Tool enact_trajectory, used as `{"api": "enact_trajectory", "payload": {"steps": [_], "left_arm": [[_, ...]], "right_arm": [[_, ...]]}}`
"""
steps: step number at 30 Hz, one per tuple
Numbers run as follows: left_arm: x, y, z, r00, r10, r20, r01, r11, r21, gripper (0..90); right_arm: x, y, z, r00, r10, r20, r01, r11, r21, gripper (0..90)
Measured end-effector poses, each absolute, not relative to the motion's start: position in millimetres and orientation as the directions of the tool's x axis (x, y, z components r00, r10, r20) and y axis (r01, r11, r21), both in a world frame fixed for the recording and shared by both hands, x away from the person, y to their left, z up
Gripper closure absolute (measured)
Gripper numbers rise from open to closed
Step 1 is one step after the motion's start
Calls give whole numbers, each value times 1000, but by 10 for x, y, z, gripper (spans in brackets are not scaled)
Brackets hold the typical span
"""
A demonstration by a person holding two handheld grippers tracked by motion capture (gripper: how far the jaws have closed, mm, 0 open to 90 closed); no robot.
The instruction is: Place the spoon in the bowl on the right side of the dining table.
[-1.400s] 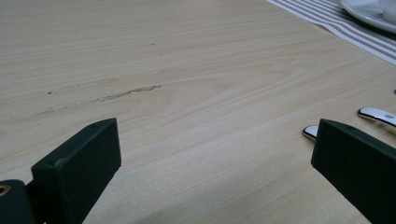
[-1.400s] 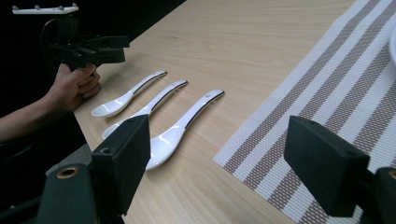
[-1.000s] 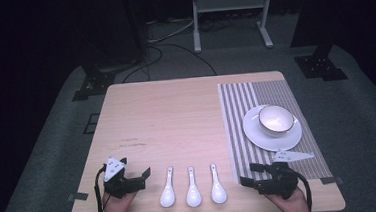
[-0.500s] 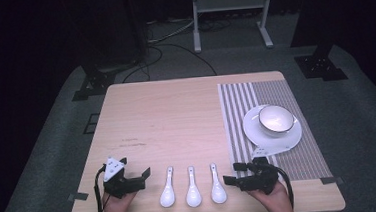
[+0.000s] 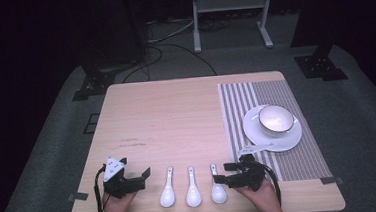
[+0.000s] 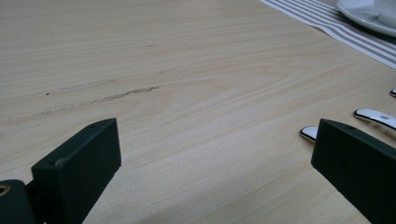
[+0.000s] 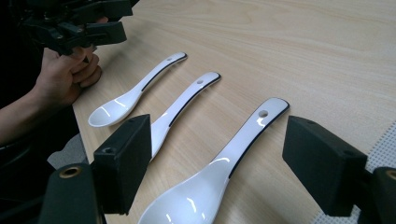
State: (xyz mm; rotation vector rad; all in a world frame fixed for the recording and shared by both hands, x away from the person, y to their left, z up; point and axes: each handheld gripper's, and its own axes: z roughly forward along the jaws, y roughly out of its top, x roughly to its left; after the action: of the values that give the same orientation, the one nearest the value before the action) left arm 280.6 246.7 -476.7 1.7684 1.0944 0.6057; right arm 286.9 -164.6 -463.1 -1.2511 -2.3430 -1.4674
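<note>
Three white spoons lie side by side near the table's front edge, bowls toward me: left [image 5: 167, 190], middle [image 5: 192, 188], right [image 5: 217, 186]. My right gripper [image 5: 223, 174] is open and low over the table at the right spoon, pointing left. In the right gripper view the right spoon [image 7: 233, 149] lies between the open jaws of that gripper [image 7: 217, 140], with nothing gripped. My left gripper [image 5: 143, 178] stands open just left of the left spoon, holding nothing. In the left gripper view its open jaws [image 6: 210, 154] frame bare wood, with a spoon handle [image 6: 309, 133] beside the right jaw.
A white bowl [image 5: 276, 118] stands on a white plate [image 5: 256, 131] on a striped mat [image 5: 290, 161] at the table's right. In the right gripper view the other hand and its gripper [image 7: 79, 23] sit beyond the spoons. Bare wood [image 5: 172, 122] spans the table's middle and far left.
My right gripper has moved left from the mat's front edge to the right spoon. The left gripper and the spoons have stayed put.
</note>
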Motion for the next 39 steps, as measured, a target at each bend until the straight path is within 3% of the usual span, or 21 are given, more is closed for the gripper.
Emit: {"api": "enact_trajectory", "payload": {"steps": [8,36,39], "left_arm": [[2805,2468,-4767,480,875,-64,413,-161,896,1],[2804,2471,-4766,483,873,-66,412,-161,897,1],[2804,2470,-4766,482,874,-65,412,-161,897,1]], "right_arm": [[2924,-1576,-4673,-644,594,482,702,208,681,242],[3002,-1359,-4762,-606,700,377,708,260,657,423],[2981,-1335,-4765,-611,715,340,690,271,671,480]]}}
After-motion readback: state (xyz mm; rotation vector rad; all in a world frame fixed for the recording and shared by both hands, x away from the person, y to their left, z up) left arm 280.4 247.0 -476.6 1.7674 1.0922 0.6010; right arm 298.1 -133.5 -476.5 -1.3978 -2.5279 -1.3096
